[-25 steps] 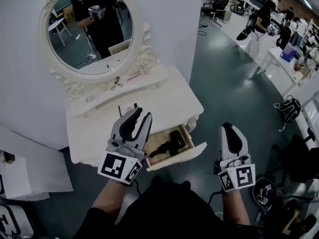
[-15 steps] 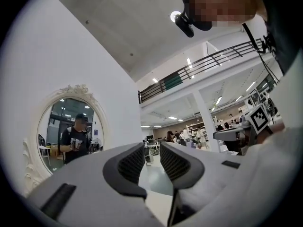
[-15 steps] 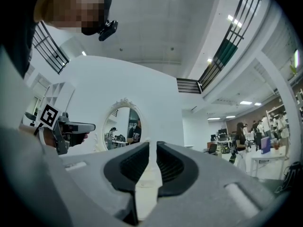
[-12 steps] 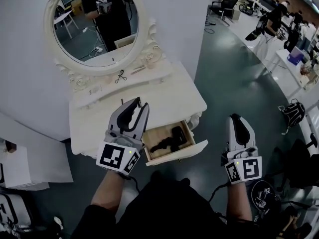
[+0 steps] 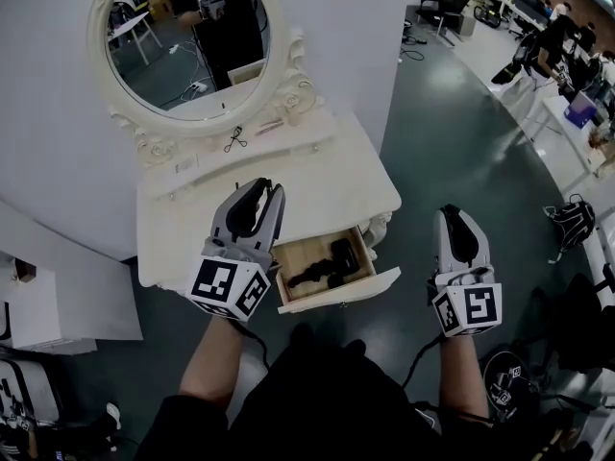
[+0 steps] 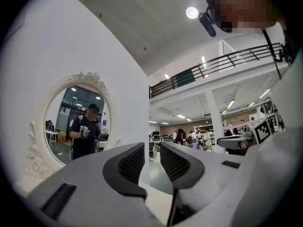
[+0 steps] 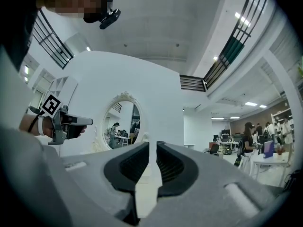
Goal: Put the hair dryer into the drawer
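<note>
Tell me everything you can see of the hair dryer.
The hair dryer is black and looks like matte plastic, with a stubby body and a slimmer handle reaching toward the left in the head view. It lies flat on the light wooden bottom of the open drawer, which is pulled out of the white table. Only the drawer touches it. Finer details are too small to tell.

We could read no words, brands or numbers anywhere. The only print we saw was the black-and-white square markers on the left gripper and the right gripper, and these carried no letters.
</note>
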Demonstrator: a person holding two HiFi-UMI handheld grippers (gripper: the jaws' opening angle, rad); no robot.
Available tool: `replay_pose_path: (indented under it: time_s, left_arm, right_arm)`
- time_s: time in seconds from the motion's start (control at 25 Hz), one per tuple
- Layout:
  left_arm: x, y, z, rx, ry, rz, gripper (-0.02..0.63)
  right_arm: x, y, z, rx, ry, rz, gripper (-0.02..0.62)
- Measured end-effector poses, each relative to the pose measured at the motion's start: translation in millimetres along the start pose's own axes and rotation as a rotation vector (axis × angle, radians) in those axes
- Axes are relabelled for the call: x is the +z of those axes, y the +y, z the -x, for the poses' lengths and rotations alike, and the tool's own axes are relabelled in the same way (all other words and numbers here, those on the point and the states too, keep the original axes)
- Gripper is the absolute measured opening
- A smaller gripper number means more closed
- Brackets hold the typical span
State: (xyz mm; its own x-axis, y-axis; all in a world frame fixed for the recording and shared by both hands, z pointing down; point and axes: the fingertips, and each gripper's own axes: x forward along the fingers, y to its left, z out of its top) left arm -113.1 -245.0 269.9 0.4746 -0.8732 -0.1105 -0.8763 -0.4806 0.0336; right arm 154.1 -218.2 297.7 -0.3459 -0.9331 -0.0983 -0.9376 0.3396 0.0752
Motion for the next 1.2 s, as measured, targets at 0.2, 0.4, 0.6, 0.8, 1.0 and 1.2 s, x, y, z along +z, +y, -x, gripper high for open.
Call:
replay_pose_path:
  time_s: [0.2, 0.4, 0.6, 0.8, 1.0, 1.2]
  left_arm:
    - [1, -4, -1, 0.029, -0.002, -0.001, 0.101]
    - [0, -12, -5, 0.033, -0.005, 0.019, 0.101]
    - [-1, -21, -11, 0.041, 0.004, 0.015, 0.101]
    - [-6, -28, -11, 0.056, 0.01, 0.0, 0.101]
    - [-9, -32, -7, 0.072, 0.02, 0.011, 0.101]
    - [-9, -35, -3, 0.086, 0.029, -0.001, 0.101]
  right_arm:
    - [1, -7, 2, 0.015, -0.007, -0.01, 0.037]
    - [0, -13, 2, 0.038, -0.011, -0.019, 0.037]
    - [-2, -22, 3, 0.052, -0.014, -0.036, 0.034]
    - [-5, -27, 4, 0.074, -0.014, -0.045, 0.034]
    - [-8, -28, 3, 0.098, -0.008, -0.055, 0.034]
    - [-10, -26, 2, 0.119, -0.013, -0.065, 0.034]
